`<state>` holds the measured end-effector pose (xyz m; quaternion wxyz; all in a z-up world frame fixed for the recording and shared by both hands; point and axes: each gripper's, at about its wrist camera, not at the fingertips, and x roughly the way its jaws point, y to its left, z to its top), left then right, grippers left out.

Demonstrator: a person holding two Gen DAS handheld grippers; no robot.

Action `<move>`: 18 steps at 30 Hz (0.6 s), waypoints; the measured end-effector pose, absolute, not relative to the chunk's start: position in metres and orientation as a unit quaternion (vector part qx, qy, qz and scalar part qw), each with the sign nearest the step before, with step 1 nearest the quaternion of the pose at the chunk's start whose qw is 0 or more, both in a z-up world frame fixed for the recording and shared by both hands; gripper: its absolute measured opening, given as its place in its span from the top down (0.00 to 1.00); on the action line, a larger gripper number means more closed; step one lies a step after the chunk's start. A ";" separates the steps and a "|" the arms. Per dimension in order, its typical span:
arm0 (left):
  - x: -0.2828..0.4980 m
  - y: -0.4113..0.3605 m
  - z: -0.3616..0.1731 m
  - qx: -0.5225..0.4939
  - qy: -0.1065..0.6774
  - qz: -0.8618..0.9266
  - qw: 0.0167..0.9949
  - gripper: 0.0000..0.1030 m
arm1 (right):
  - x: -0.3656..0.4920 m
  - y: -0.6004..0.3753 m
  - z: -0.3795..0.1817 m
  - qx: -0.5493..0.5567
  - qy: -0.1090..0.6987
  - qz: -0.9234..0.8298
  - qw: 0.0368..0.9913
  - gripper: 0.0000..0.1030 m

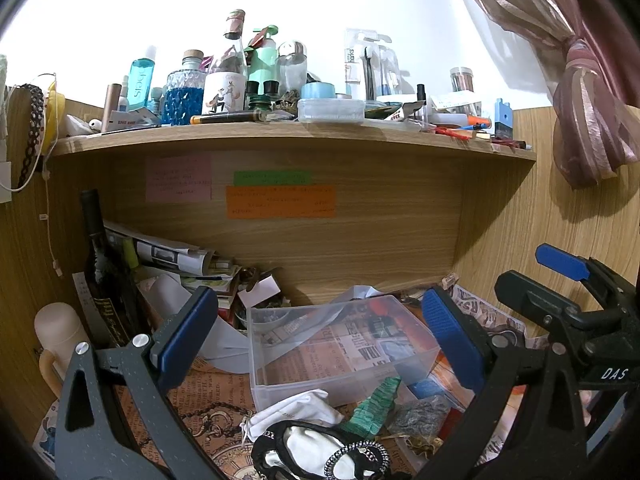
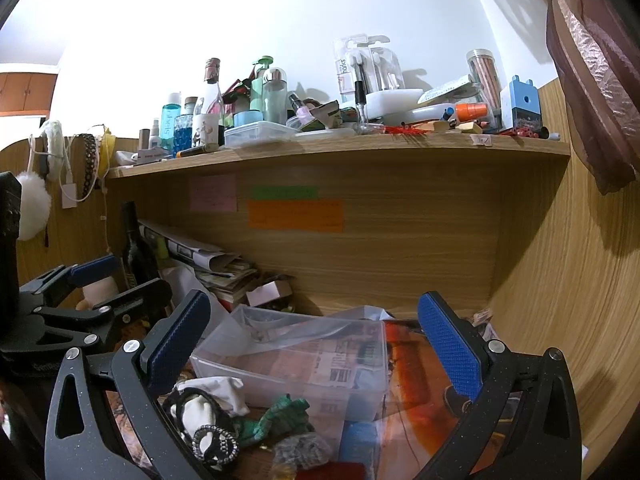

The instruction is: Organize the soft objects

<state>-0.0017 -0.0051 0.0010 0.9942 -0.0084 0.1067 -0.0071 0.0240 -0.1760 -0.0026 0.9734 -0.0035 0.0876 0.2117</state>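
Both claws stand released, gripping nothing: left gripper (image 1: 320,336), right gripper (image 2: 316,344). The clear plastic bin (image 1: 340,344) sits on the papered desk; the white pouch (image 1: 296,408), green cloth (image 1: 376,408) and grey cloth (image 1: 416,414) lie just before it. Only the right wrist view shows the white earmuffs (image 2: 34,204); only the left, a cream mug (image 1: 56,336).

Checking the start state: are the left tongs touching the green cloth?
Apart. The left wrist view shows the left tongs open and empty, with the green cloth lying between and below the pads.

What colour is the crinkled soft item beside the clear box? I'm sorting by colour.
Green crinkled soft item, clearest in the left wrist view.
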 end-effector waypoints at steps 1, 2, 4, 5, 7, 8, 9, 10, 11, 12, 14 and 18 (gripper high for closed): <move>-0.002 -0.005 0.001 -0.009 0.107 -0.007 0.994 0.00 | 0.024 -0.176 -0.002 -0.003 0.088 0.212 0.973 0.00; -0.002 -0.006 0.001 -0.009 0.107 -0.007 0.994 0.00 | 0.024 -0.176 -0.003 -0.003 0.088 0.212 0.973 0.00; -0.002 -0.005 0.001 -0.010 0.107 -0.006 0.994 0.00 | 0.024 -0.177 -0.003 -0.002 0.088 0.212 0.973 0.00; -0.002 -0.006 0.001 -0.011 0.107 -0.006 0.994 0.00 | 0.024 -0.177 -0.003 -0.002 0.088 0.212 0.973 0.00; -0.001 -0.005 0.001 -0.013 0.108 -0.006 0.994 0.00 | 0.024 -0.177 -0.003 -0.002 0.088 0.212 0.973 0.00; -0.001 -0.005 0.001 -0.013 0.108 -0.006 0.994 0.00 | 0.024 -0.177 -0.003 -0.002 0.088 0.212 0.973 0.00; -0.001 -0.004 0.001 -0.013 0.108 -0.006 0.994 0.00 | 0.024 -0.177 -0.003 -0.002 0.088 0.212 0.973 0.00; -0.001 -0.003 0.001 -0.014 0.108 -0.006 0.994 0.00 | 0.024 -0.176 -0.002 -0.003 0.088 0.211 0.973 0.00; 0.000 -0.003 0.001 -0.014 0.108 -0.006 0.994 0.00 | 0.024 -0.177 -0.003 -0.002 0.088 0.212 0.973 0.00; -0.001 -0.002 0.001 -0.014 0.108 -0.006 0.994 0.00 | 0.024 -0.177 -0.003 -0.002 0.088 0.211 0.973 0.00; 0.000 -0.003 0.001 -0.013 0.108 -0.006 0.994 0.00 | 0.024 -0.177 -0.003 -0.001 0.088 0.212 0.973 0.00; -0.001 -0.001 0.001 -0.014 0.108 -0.005 0.994 0.00 | 0.023 -0.177 -0.002 -0.001 0.088 0.212 0.973 0.00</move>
